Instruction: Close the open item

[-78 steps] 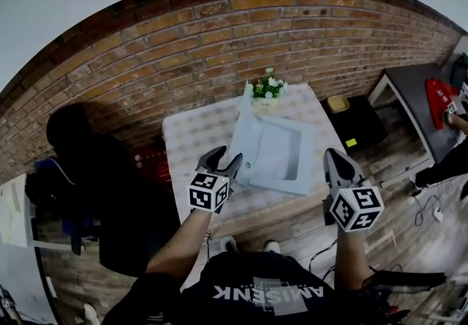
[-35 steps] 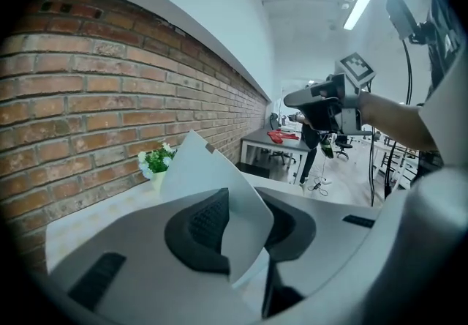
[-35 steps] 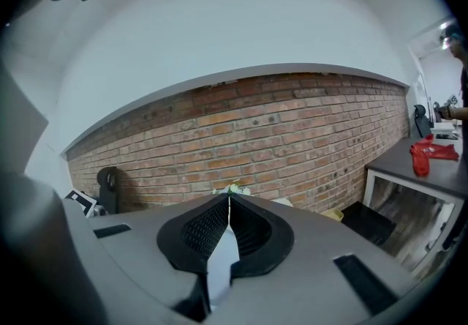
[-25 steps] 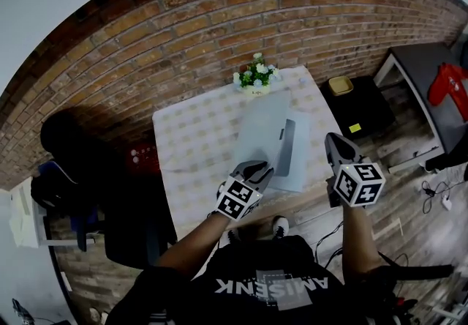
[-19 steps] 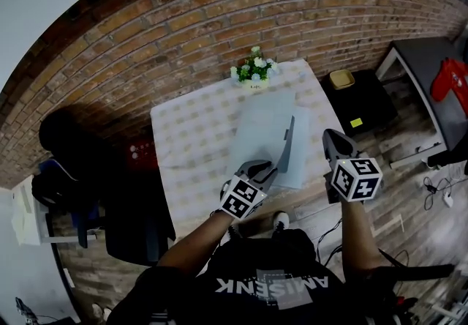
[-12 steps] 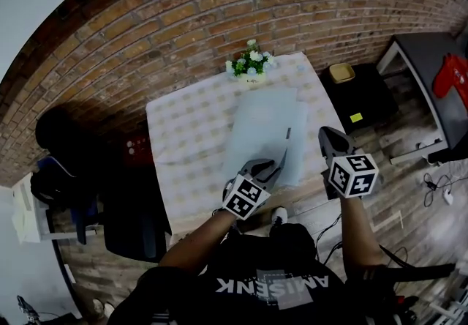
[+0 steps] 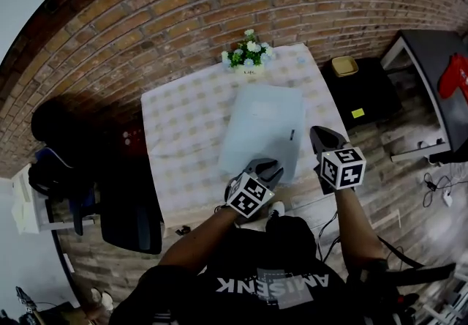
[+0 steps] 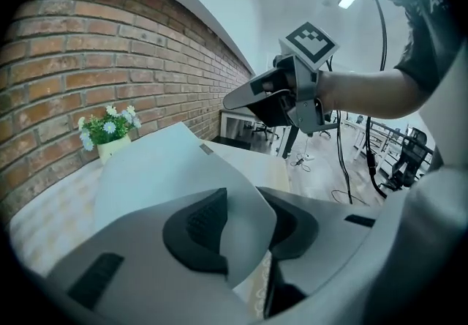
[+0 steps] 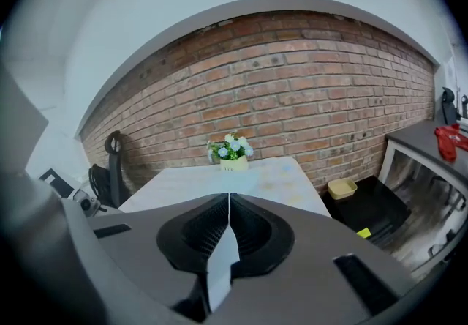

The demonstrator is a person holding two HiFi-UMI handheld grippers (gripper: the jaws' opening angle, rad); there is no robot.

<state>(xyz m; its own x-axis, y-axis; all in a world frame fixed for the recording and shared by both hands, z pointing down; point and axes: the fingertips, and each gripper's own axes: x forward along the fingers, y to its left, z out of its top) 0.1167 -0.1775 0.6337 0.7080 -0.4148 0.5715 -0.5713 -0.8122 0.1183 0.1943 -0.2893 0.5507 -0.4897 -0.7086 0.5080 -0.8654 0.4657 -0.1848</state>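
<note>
The flat pale box (image 7: 259, 126) is laid on the checked table (image 7: 183, 140) just in front of the flower pot (image 7: 245, 60), with its long axis run from the pot toward the near edge. The inside is hidden by its lid (image 8: 161, 170). The lid's near corner is pinched by the left gripper (image 7: 267, 165). The right gripper (image 7: 316, 133), beside the box, is pressed together on nothing. White flowers are held in the pot.

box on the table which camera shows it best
Head view: the whole box lies on the table, seen from above. The left gripper view shows only its lid, one corner between the jaws of the left hand-held gripper. The right gripper view barely shows it.
</note>
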